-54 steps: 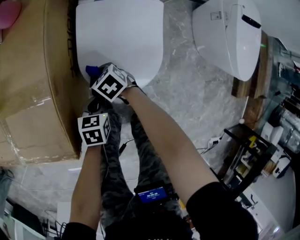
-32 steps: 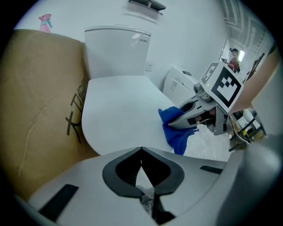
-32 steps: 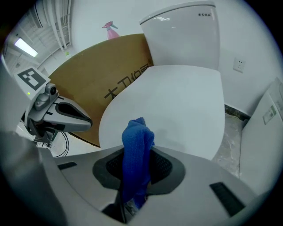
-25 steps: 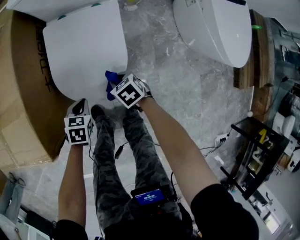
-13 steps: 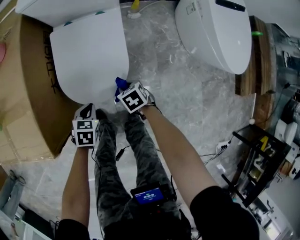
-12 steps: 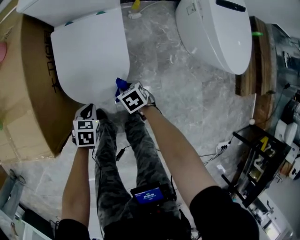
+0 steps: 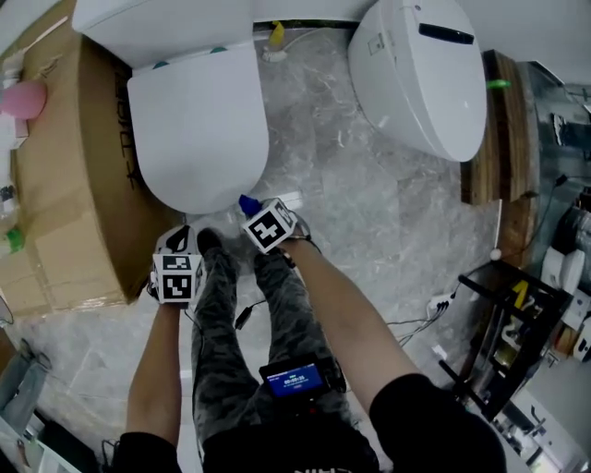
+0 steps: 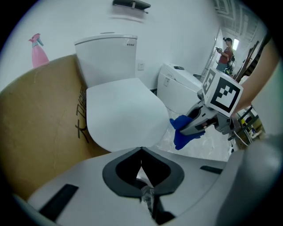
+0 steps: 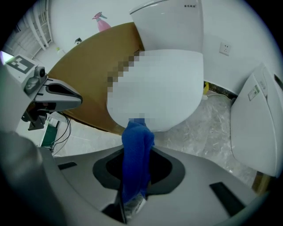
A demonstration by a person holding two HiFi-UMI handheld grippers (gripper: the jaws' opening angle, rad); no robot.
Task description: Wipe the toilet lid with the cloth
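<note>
right gripper (image 9: 132,201): clamped on blue cloth (image 9: 137,145), held just in front of the lid's front edge, clear of it | left gripper (image 8: 142,187): jaws closed, empty, alongside | toilet lid (image 7: 199,129): down, white | step: cloth off the surface, probably lining up a wiping pass | next: press cloth flat on lid, sweep toward cistern (image 7: 157,28)

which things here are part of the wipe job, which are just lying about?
Job:
- cloth
- toilet lid
- right gripper, shut on the cloth

Lying about:
- cardboard box
- second toilet
- pink spray bottle
</note>
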